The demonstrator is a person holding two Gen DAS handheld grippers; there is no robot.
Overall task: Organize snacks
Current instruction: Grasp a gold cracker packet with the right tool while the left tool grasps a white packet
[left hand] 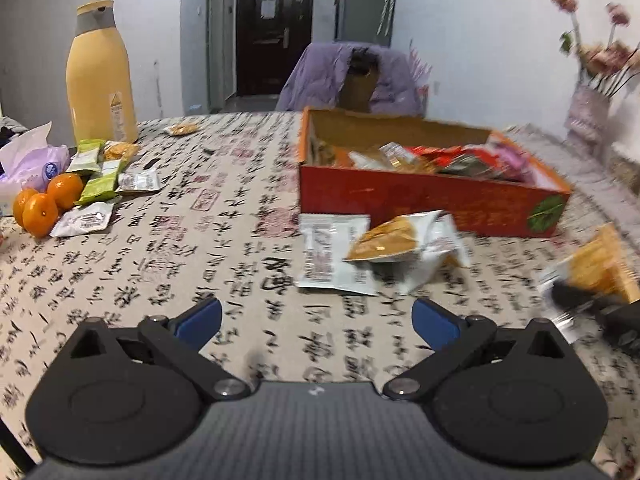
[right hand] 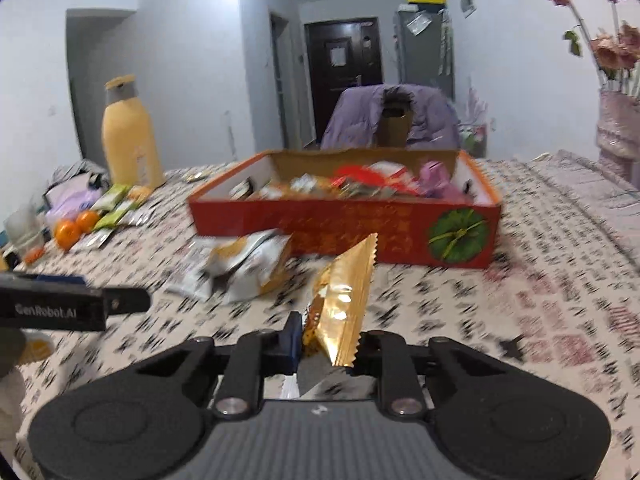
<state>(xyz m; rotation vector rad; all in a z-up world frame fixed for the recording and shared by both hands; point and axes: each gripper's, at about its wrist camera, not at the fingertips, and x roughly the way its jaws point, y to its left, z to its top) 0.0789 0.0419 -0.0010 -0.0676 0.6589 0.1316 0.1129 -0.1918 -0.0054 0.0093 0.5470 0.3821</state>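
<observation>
Right tongs (right hand: 326, 346) of mine pinch a gold snack packet (right hand: 344, 300) by its lower end; left tongs (left hand: 316, 318) gape wide, empty. Ahead sits the red box (right hand: 344, 232) (already crowded): I'd carry high over the near wall, then let go.

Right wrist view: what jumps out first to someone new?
The shiny gold foil snack packet pinched in the right gripper, tilted toward the open red cardboard box heaped with snacks. Left of it, crumpled white-and-orange snack bags lie on the calligraphy-print tablecloth.
</observation>
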